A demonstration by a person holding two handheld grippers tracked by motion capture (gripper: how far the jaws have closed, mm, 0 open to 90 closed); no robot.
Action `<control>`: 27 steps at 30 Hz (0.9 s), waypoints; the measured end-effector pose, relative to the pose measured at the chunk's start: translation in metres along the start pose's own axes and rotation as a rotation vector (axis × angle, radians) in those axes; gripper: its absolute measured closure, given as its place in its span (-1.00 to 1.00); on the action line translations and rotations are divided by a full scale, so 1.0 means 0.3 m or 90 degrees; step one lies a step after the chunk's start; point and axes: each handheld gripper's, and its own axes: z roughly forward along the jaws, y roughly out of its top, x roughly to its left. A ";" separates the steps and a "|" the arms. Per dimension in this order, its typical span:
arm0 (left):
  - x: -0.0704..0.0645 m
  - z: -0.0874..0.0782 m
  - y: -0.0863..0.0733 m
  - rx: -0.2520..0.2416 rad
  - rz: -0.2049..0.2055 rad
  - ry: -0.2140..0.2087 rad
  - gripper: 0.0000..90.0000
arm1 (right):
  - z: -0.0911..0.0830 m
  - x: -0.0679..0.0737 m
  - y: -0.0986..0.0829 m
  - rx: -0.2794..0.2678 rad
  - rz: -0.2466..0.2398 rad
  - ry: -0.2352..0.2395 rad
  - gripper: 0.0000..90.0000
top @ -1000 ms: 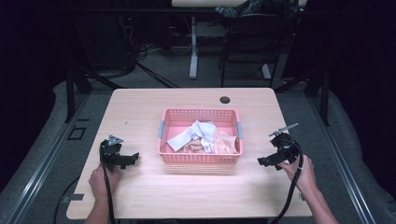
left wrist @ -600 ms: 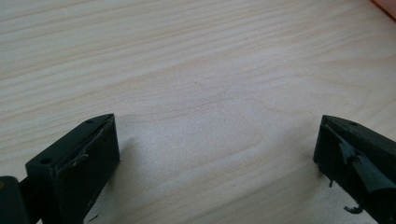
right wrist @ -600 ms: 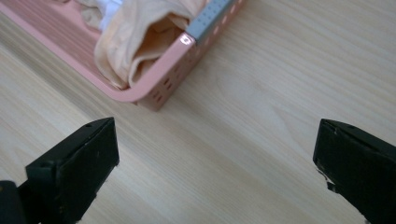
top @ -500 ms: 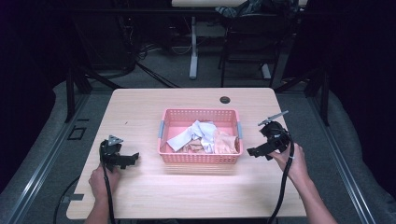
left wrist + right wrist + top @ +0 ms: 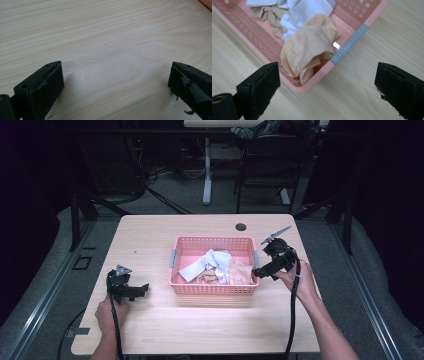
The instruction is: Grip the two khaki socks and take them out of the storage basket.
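Observation:
A pink perforated basket (image 5: 186, 245) (image 5: 355, 37) stands mid-table with several socks in it: a white ribbed sock (image 5: 205, 261) (image 5: 308, 10) and a peach sock (image 5: 240, 272) (image 5: 309, 50) bunched at its right end. My right gripper (image 5: 257, 271) (image 5: 327, 82) hovers open over the basket's right corner, its jaws spread wide above the peach sock and the rim. My left gripper (image 5: 145, 288) (image 5: 116, 85) rests open near the table's left side, with bare wood between its jaws.
The light wooden table (image 5: 150, 240) has a dark cable hole (image 5: 241, 227) at the back right. Beyond it stand table legs, a chair and cables on the floor. A grey handle strip (image 5: 349, 43) runs along the basket's rim.
My right gripper has moved left and forward from the table's right edge to the basket's right corner. The left gripper has stayed in place.

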 end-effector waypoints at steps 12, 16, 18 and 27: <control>-0.001 0.001 0.000 -0.002 -0.002 0.000 -1.00 | 0.117 0.047 0.087 0.037 -0.039 -0.007 -0.14; -0.001 0.001 0.000 -0.002 -0.001 0.001 -1.00 | 0.148 0.048 0.095 0.039 -0.034 -0.015 -0.04; -0.001 0.001 0.000 -0.002 -0.002 0.000 -1.00 | 0.162 0.049 0.098 0.049 -0.037 -0.015 -0.02; -0.001 0.001 0.000 -0.002 -0.001 0.000 -1.00 | 0.190 0.033 0.094 0.053 0.001 -0.017 0.05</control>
